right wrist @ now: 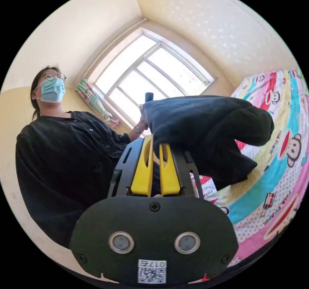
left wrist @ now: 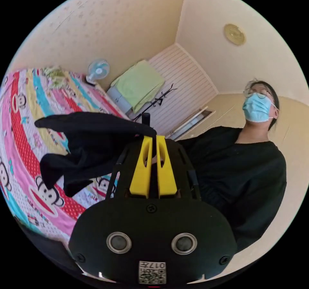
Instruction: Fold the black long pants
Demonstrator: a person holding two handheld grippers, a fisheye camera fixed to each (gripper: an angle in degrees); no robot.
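- The left claw [left wrist: 154, 138] has its yellow jaws together, clamped on an edge of the black long pants [left wrist: 87, 141], which drape away beside it, lifted above the bed [left wrist: 22, 134].
- The right claw [right wrist: 156, 141] is likewise clamped on the cloth at its tips.
- The pants look soft, light and limp; they likely sag between holds, so gripping the hem or waistband corners seems best.
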